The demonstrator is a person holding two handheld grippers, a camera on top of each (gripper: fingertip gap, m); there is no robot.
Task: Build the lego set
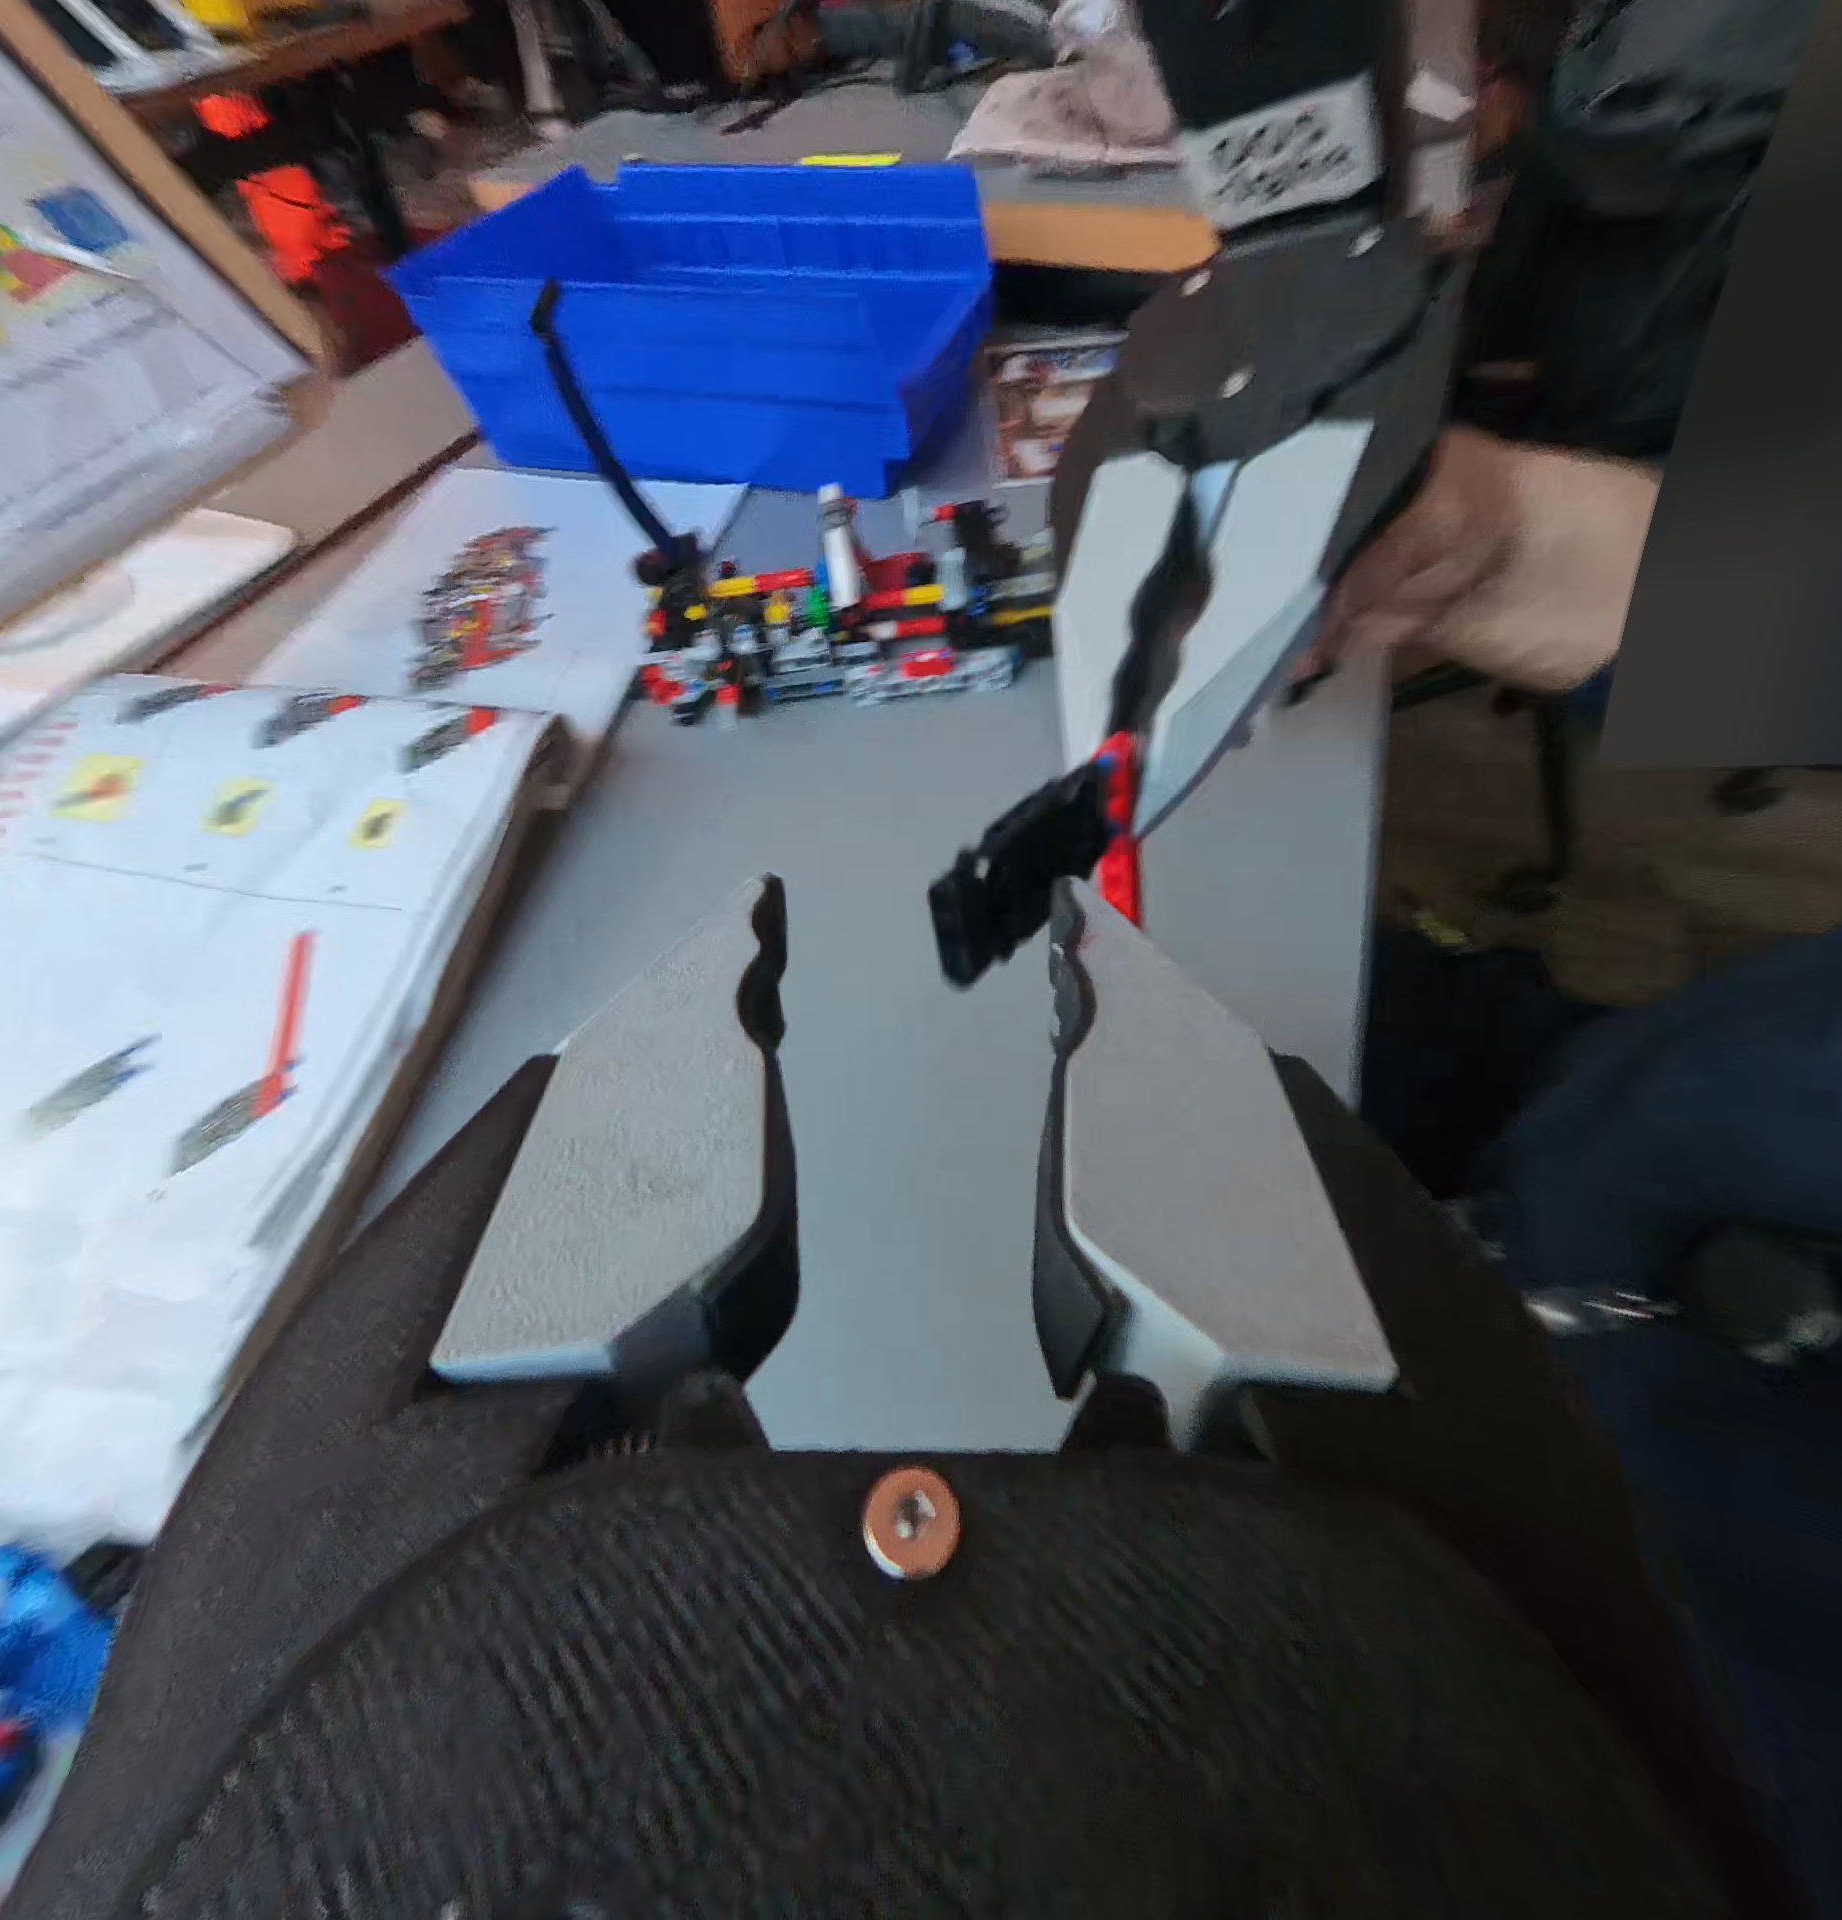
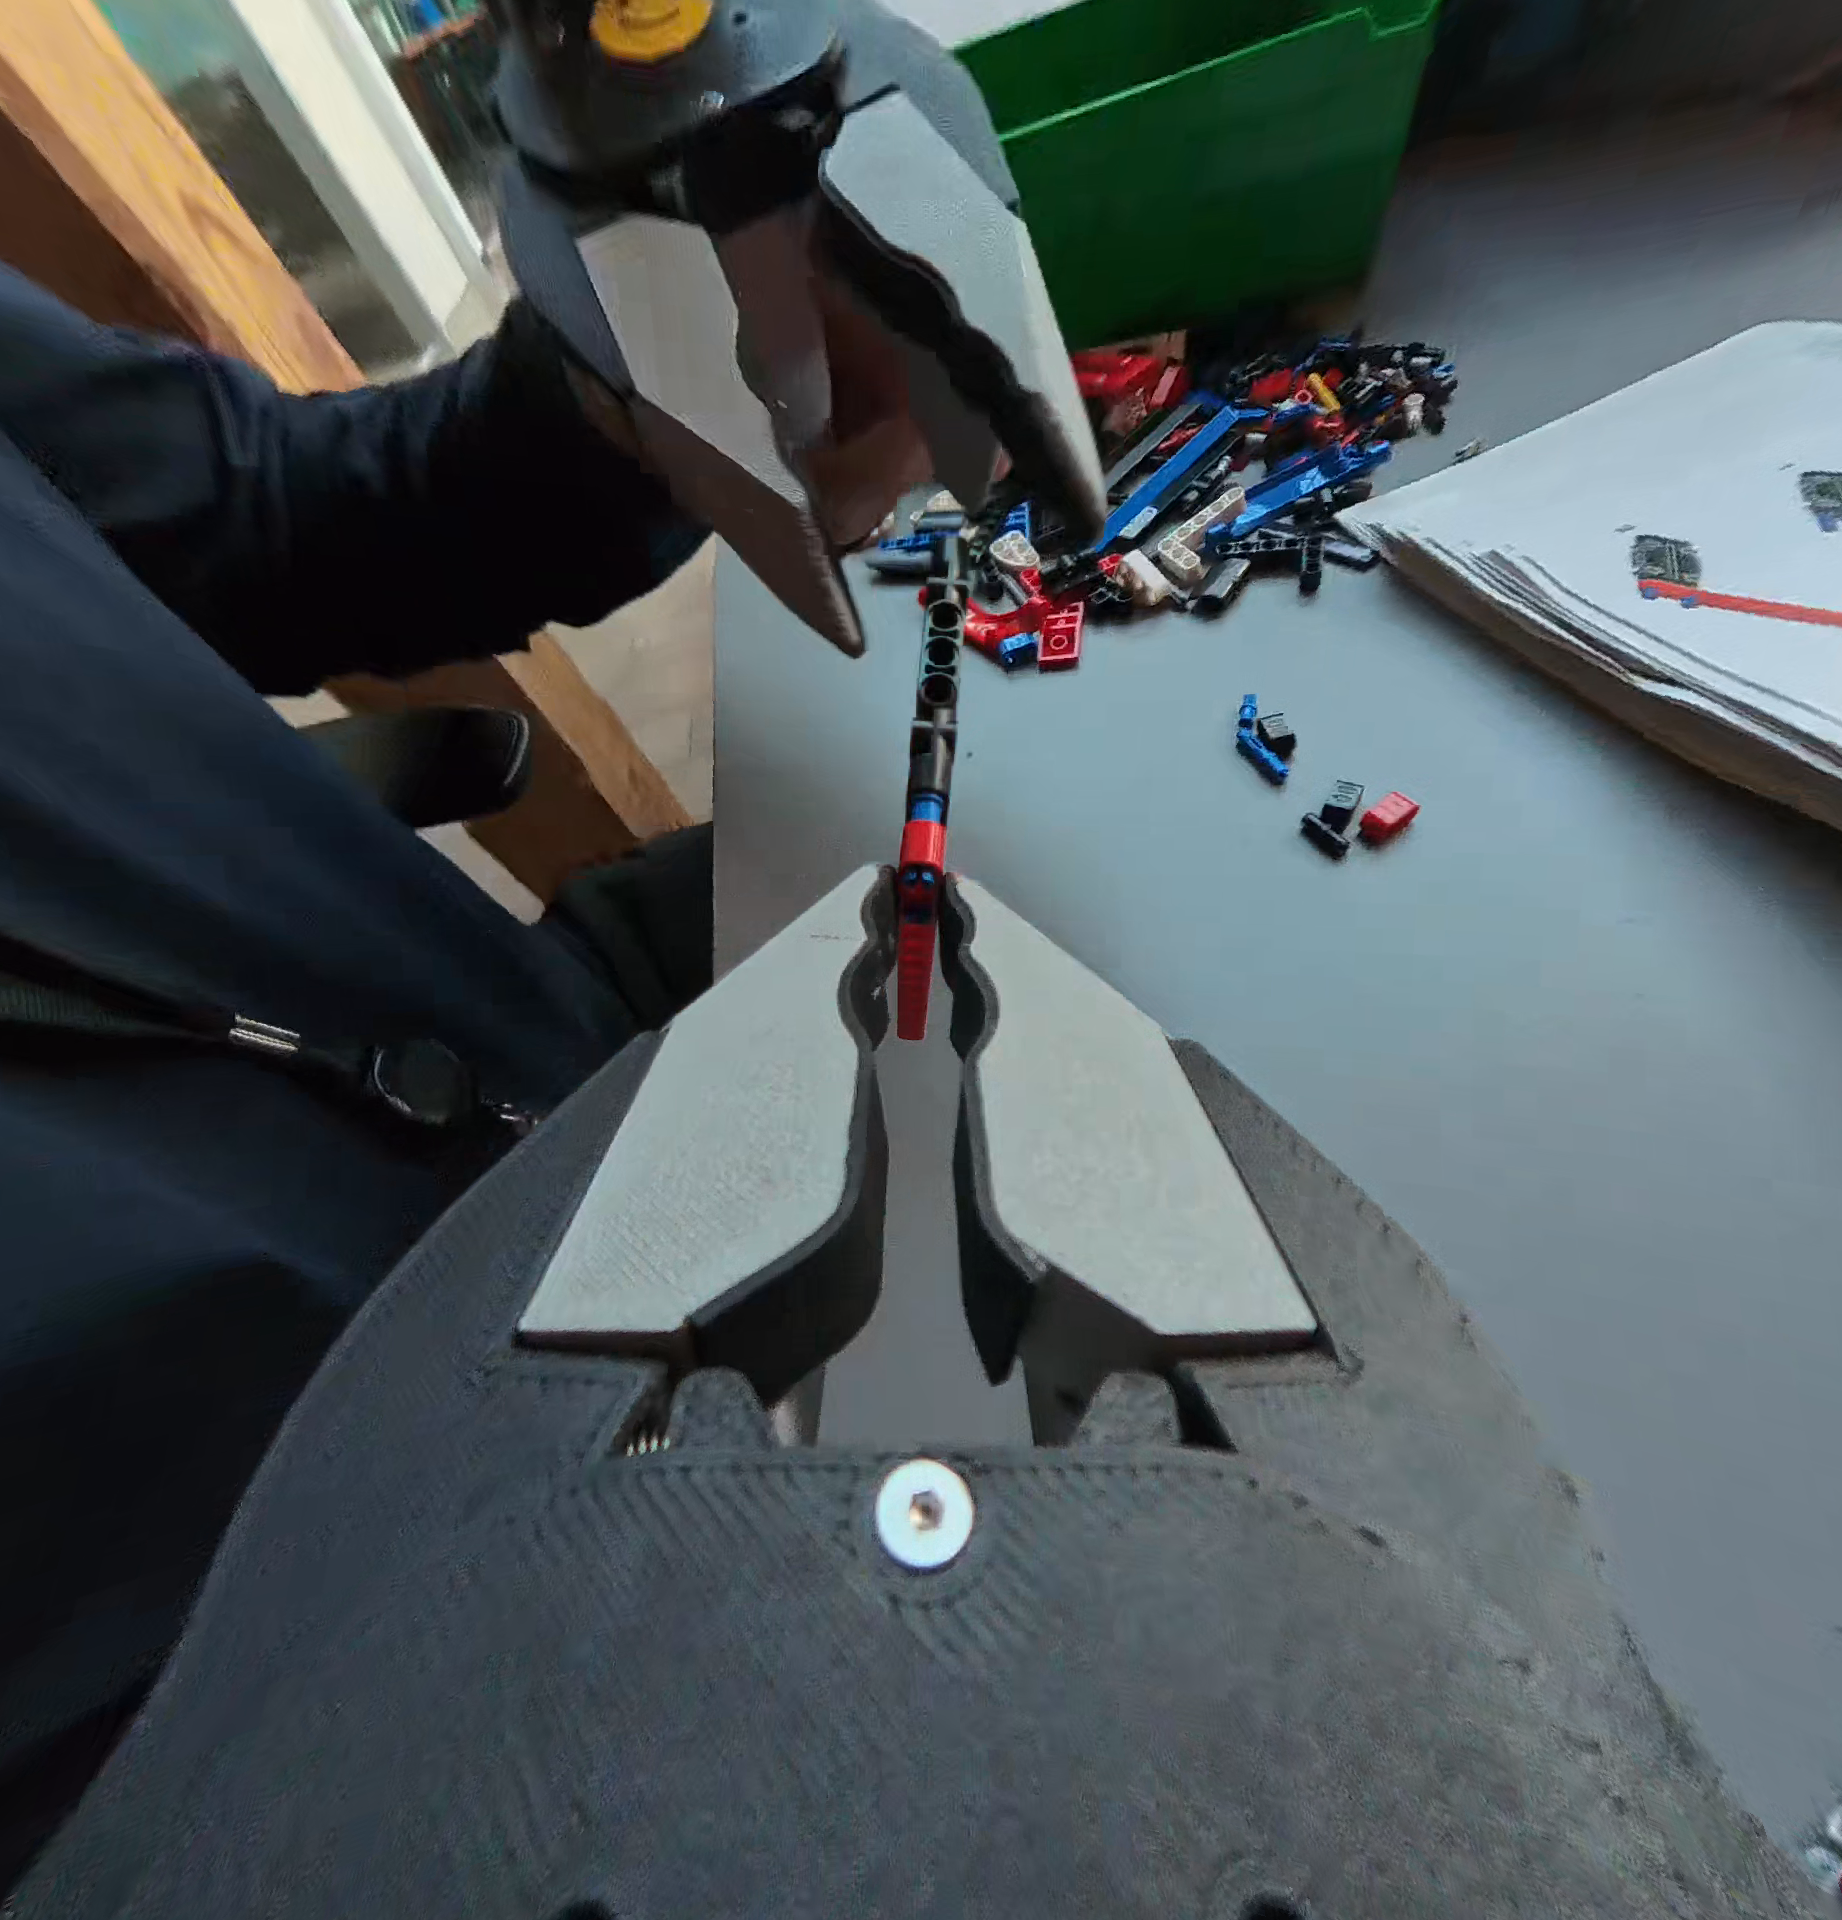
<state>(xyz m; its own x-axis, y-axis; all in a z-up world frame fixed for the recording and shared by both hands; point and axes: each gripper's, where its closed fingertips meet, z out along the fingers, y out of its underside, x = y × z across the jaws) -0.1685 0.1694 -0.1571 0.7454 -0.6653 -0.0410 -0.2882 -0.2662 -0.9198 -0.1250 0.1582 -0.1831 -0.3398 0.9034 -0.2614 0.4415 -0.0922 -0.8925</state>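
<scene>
Right gripper [image 2: 917, 914] clamps the red end of a light, stiff brick rod [image 2: 938, 665]; left gripper [image 1: 917, 935] gapes empty beside it.

I see a grey desk [image 2: 1312, 1039] carrying a blue bin [image 1: 709, 312] at its far edge, a half-built brick model [image 1: 844, 613] before it, open instruction booklets [image 1: 221, 935] along one side, a loose brick pile [image 2: 1229, 488] beside a green bin [image 2: 1208, 156].
</scene>
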